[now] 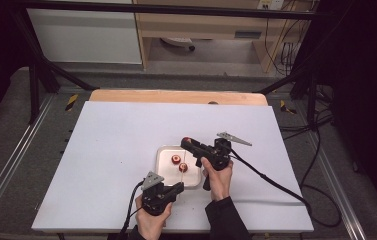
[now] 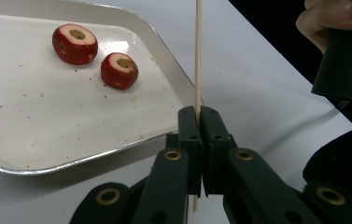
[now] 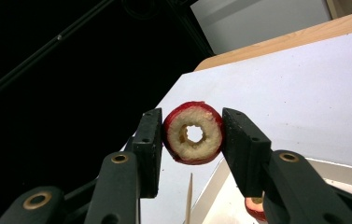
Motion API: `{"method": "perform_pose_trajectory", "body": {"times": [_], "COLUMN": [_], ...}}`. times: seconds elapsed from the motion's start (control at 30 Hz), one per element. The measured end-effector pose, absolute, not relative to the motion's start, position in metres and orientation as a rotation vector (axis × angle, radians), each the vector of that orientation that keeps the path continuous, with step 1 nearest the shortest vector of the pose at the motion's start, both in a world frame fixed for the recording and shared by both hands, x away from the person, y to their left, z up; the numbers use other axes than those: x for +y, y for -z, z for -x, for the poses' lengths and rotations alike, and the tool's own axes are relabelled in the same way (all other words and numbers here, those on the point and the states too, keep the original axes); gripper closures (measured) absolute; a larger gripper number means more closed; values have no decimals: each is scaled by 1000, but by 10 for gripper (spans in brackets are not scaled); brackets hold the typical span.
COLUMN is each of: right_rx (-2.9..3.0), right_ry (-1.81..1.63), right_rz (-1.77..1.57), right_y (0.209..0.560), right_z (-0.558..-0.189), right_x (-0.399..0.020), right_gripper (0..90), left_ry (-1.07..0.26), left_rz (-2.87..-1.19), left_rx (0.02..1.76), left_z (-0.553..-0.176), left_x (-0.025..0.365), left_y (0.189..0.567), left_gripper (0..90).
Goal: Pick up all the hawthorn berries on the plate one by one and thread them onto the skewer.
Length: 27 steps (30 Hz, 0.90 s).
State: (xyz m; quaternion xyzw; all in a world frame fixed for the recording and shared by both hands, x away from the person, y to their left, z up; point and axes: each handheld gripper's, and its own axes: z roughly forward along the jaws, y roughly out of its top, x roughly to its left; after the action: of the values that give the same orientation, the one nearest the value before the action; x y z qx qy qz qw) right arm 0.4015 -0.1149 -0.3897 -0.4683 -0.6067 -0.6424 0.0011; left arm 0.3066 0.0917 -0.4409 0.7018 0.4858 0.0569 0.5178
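Where the white table (image 1: 116,150) spreads under the high view, a person's two hands come in from the near edge, each with a black gripper; beyond the far edge of the white top a strip of bare wood (image 1: 176,96) shows.

Right of the table's middle sits a shallow white tray (image 1: 162,172) with a metal rim; crumbs and red flecks dot its floor.

Left gripper (image 1: 162,192) sits at the near side, just near of the tray; its jaws are pressed fully together on a thin wooden skewer (image 2: 198,56), which stands upright between them and rises out of the top of the left gripper view; the skewer's lower end pokes out beneath the jaws.

Right gripper (image 1: 192,145) is held over the tray's far right corner, pointing left; its jaws stand partly closed and clamp a cored red fruit slice (image 3: 193,133) from both sides, pale flesh and centre hole facing the right gripper view's camera; slice is lifted clear of the tray.

Two more cored red pieces (image 2: 74,44) (image 2: 119,70) lie on the tray floor, close together but apart, holes upward; they rest toward the tray's far side.
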Motion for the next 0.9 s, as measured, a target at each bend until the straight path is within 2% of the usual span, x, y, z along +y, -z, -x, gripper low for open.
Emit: {"method": "perform_pose_trajectory", "body": {"times": [0.9], "right_rx": [-1940], "right_ry": [1979], "right_rz": [1435], "right_y": [398], "right_z": [-399], "right_x": [-110], "right_gripper": [601], "left_ry": [-99], "left_rz": [-1628], "left_rx": [1202], "left_z": [-310], "left_x": [94], "left_y": [440], "left_gripper": [883]}}
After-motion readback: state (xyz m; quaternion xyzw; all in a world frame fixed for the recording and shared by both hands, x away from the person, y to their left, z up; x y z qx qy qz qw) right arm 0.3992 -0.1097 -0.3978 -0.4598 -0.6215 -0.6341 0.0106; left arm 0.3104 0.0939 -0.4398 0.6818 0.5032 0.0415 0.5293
